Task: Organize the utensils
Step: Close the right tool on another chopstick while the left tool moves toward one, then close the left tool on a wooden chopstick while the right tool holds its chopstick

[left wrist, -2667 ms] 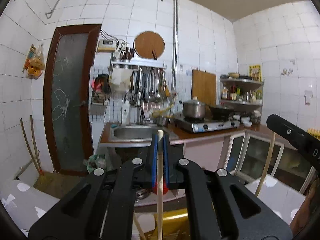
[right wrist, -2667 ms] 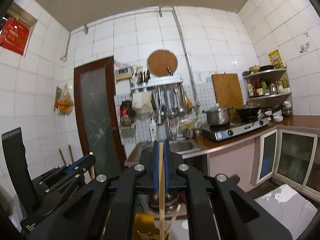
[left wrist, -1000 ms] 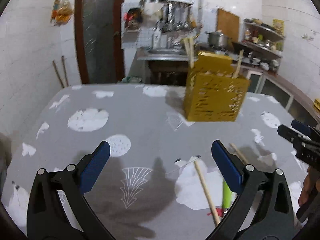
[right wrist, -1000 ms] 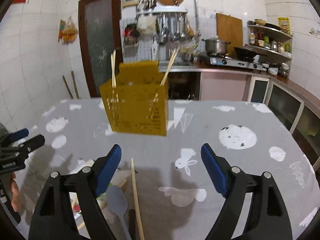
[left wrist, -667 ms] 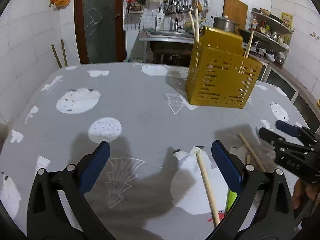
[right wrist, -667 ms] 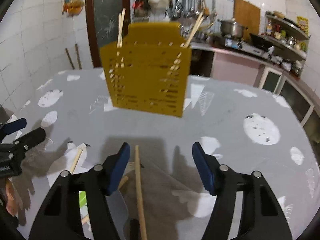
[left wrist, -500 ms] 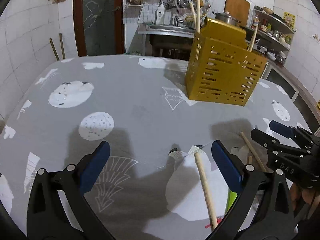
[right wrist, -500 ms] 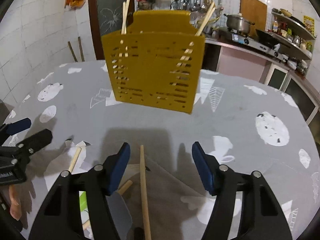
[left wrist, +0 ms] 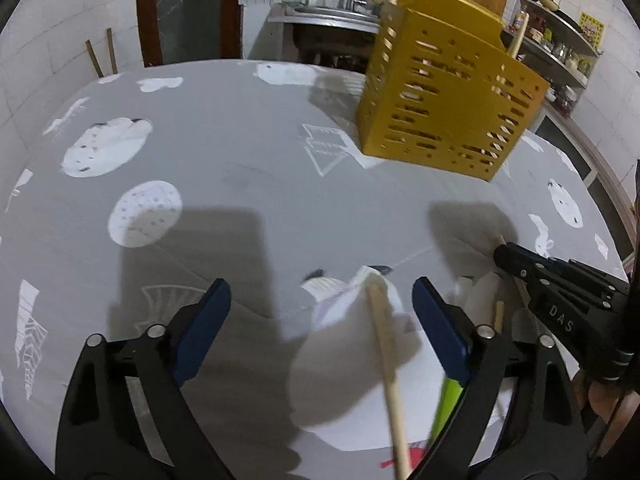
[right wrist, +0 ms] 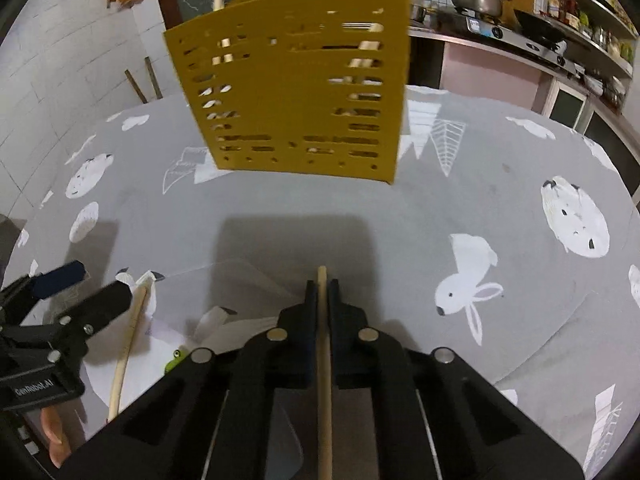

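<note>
A yellow slotted utensil holder [left wrist: 444, 104] [right wrist: 296, 92] stands on the grey patterned tablecloth with wooden sticks poking out of its top. My right gripper [right wrist: 322, 286] is shut on a thin wooden stick [right wrist: 325, 368] lying along its fingers. My left gripper [left wrist: 320, 300] hangs low over another wooden stick [left wrist: 386, 356]; its jaws are closing, with the stick's tip between them but untouched. A green utensil [left wrist: 448, 404] lies beside that stick. The right gripper [left wrist: 556, 280] shows at the left wrist view's right edge, the left gripper [right wrist: 60, 312] at the right wrist view's left edge.
The table [left wrist: 240, 184] carries a grey cloth with white animal prints. More utensils lie near the front: a pale one [left wrist: 482, 292] and a short wooden one [left wrist: 498, 316]. Behind stand a sink counter [left wrist: 320, 20], a stove [right wrist: 480, 24] and wall shelves [left wrist: 560, 0].
Both grippers have dropped toward the table and tilted down. The right jaws have gone from wide apart to shut on the stick. The left jaws have narrowed slightly around the other stick.
</note>
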A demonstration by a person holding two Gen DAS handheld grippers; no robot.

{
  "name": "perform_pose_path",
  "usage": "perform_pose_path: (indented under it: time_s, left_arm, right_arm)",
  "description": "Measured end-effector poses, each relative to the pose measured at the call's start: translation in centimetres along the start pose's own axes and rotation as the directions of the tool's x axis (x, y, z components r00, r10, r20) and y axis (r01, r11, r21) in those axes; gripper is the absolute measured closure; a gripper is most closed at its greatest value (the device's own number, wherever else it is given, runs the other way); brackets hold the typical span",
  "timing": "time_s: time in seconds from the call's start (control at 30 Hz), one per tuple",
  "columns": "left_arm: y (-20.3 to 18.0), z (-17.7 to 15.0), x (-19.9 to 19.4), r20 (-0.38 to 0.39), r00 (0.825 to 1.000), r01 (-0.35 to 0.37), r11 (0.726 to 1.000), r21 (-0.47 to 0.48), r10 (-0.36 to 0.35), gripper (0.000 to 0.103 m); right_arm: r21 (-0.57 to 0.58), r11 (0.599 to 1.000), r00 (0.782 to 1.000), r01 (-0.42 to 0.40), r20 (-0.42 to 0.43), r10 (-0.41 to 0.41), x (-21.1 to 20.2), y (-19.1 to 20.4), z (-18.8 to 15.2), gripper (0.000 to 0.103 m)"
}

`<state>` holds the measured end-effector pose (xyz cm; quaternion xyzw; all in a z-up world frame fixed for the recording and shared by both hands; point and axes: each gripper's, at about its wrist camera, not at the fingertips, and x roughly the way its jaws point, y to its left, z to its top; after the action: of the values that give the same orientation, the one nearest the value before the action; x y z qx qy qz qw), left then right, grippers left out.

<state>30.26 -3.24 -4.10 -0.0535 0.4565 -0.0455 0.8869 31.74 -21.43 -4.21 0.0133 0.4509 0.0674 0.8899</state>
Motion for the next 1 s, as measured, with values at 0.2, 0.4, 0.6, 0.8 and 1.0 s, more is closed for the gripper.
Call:
perform_pose_path:
  time_s: [0.2, 0.4, 0.6, 0.8, 1.0]
  left_arm:
    - [-1.8, -0.7, 0.7, -0.047, 0.999, 0.006, 1.000, 0.019, -0.005, 0.033]
    - [-2.8, -0.7, 1.1, -0.059, 0.998, -0.020, 0.998, 0.052, 0.023, 0.051]
    - [-3.3, -0.2, 1.3, -0.106, 0.994, -0.020, 0.998, 0.065, 0.027, 0.079]
    - [-3.4, 0.2, 1.6, -0.111, 0.994, -0.004, 0.998, 0.069, 0.011, 0.097]
    - [-3.0, 0.2, 1.2, -0.095, 0.995, 0.016, 0.998, 0.057, -0.010, 0.098]
  right_arm:
    - [0.007, 0.999, 0.999, 0.046, -0.001, -0.046, -0.7, -1.0, -0.3, 0.097]
    - [0.059, 0.996, 0.998, 0.060, -0.010, -0.060, -1.6, -3.3, -1.1, 0.097]
    - [0.085, 0.995, 0.998, 0.060, -0.038, -0.057, -1.3, -3.6, -0.9, 0.097]
    - [0.113, 0.993, 0.999, 0.041, -0.035, -0.037, -1.4, -4.0, -0.8, 0.097]
    - [0.123, 0.992, 0.999, 0.033, 0.033, -0.037, -3.4, -4.3, -1.3, 0.097]
